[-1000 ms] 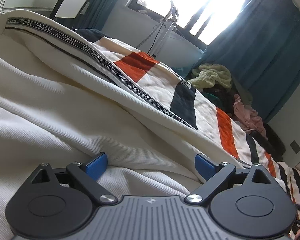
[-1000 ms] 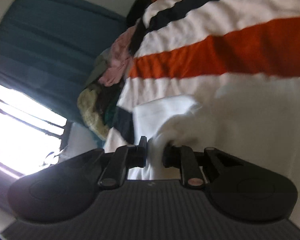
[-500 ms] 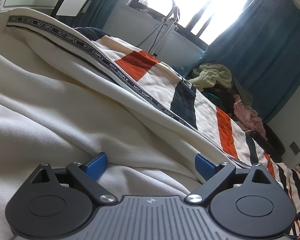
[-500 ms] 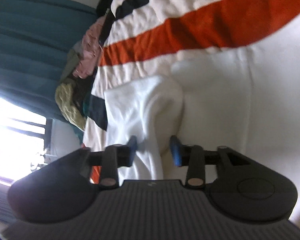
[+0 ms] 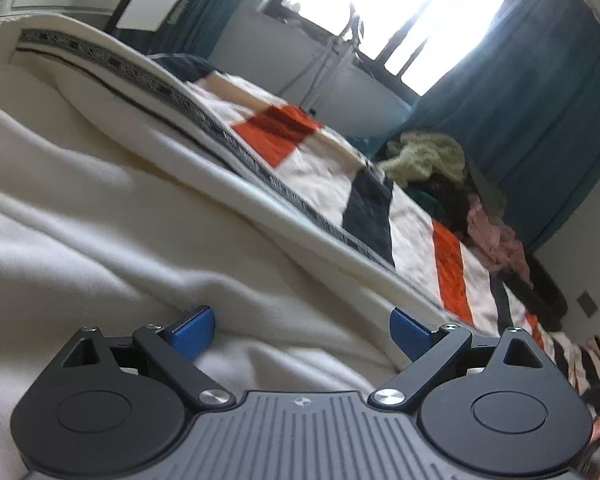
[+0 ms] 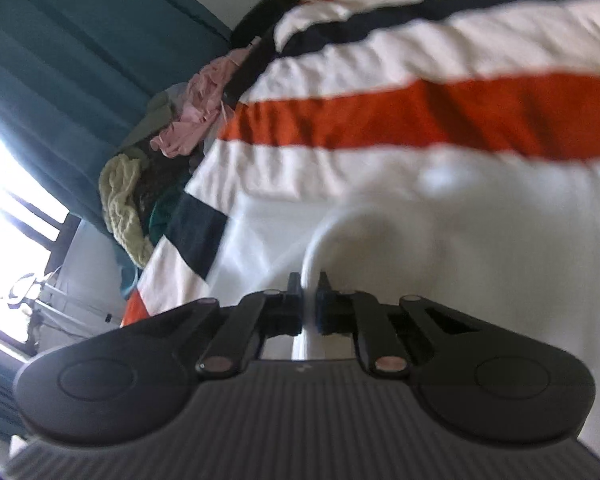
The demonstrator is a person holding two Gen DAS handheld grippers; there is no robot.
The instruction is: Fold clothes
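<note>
- Left gripper point(image 5: 300, 334): jaws spread wide, grasping nothing, low over the cream knit garment point(image 5: 100, 208) lying rumpled on the striped blanket point(image 5: 300, 176).
- Right gripper point(image 6: 309, 300): clamped on a raised fold of the white garment point(image 6: 364, 224).
- Judgement: a fold is in hand; next, carry that pinched edge across and lay it flat.

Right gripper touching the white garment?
Touching. The right wrist view shows the right gripper with its fingers shut on a pinched fold of the white knit garment.
</note>
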